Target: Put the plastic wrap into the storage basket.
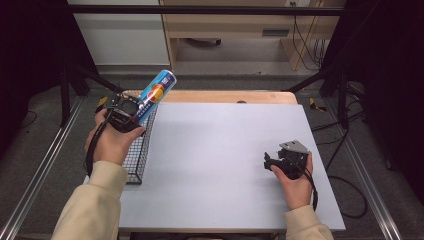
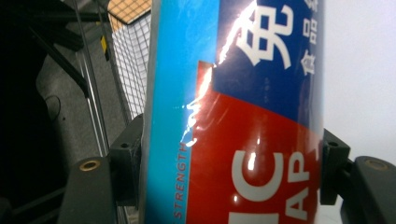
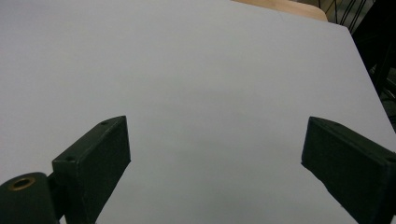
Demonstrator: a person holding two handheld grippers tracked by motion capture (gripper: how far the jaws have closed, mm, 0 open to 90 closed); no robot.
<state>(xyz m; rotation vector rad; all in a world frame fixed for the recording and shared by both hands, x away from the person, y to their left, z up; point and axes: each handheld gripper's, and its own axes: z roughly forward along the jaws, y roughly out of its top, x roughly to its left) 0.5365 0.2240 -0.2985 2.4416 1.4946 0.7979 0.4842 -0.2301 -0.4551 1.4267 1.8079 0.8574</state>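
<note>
Your left claw [image 1: 134, 109] is clamped on a blue tube-shaped can [image 1: 156, 94], holding it tilted up and away above the wire basket [image 1: 136, 160] at the left edge of the bench [image 1: 220, 165]. From the high view the can shows a blue wrap with an orange patch, but its print is too small to read. The left gripper view brings the can [image 2: 233, 116] close: a light blue strip with "STRENGTH" running along it, a red panel with large white letters "IC" and "AP", and a dark blue panel with white Chinese characters. Your right claw [image 1: 270, 161] rests low over the bench's right side, and the right gripper view shows its jaws spread wide over bare grey surface [image 3: 196, 84].
</note>
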